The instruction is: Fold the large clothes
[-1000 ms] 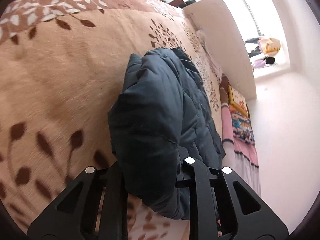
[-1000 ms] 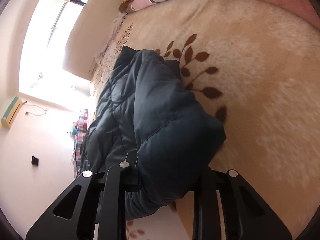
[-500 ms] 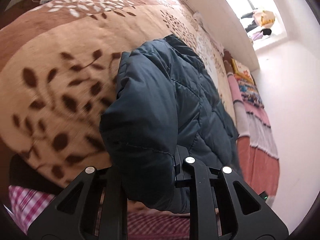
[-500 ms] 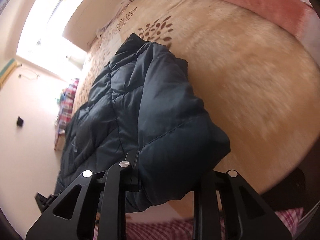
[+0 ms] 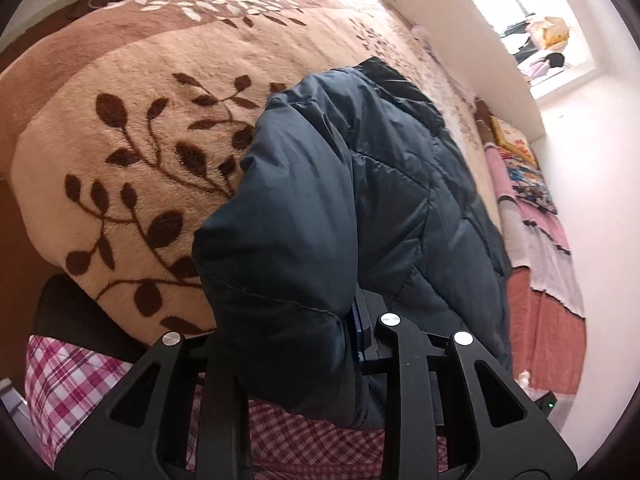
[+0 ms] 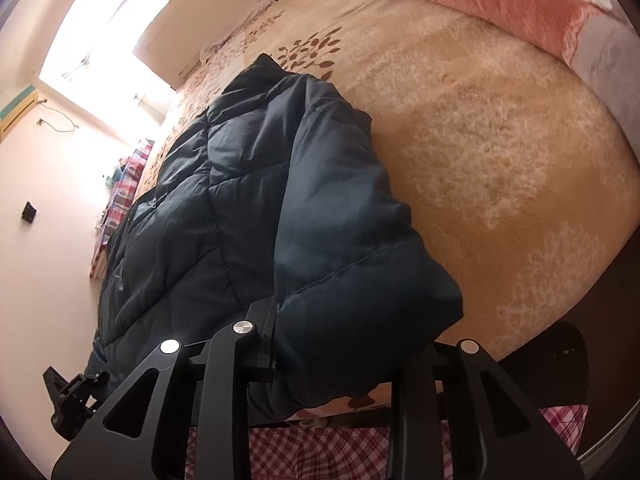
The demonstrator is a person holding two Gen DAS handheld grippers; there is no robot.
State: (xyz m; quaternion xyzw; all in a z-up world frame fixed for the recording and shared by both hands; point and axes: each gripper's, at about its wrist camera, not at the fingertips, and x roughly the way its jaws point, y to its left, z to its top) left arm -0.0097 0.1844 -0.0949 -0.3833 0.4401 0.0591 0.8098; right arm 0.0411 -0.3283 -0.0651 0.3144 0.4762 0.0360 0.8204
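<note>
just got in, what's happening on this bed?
A person is folding a dark puffer jacket on a leaf-print blanket. The left hand-held gripper and the right hand-held gripper each clamp a padded end of it near the bed's foot, the rest trailing toward the headboard.

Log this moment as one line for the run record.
step: folding | left tool: shut on dark puffer jacket | right tool: shut on dark puffer jacket | jacket: near end lifted over leaf-print blanket

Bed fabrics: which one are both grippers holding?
The dark quilted jacket; left gripper and right gripper each clamp a puffy end. The leaf-print blanket and checked cloth lie ungripped.
</note>
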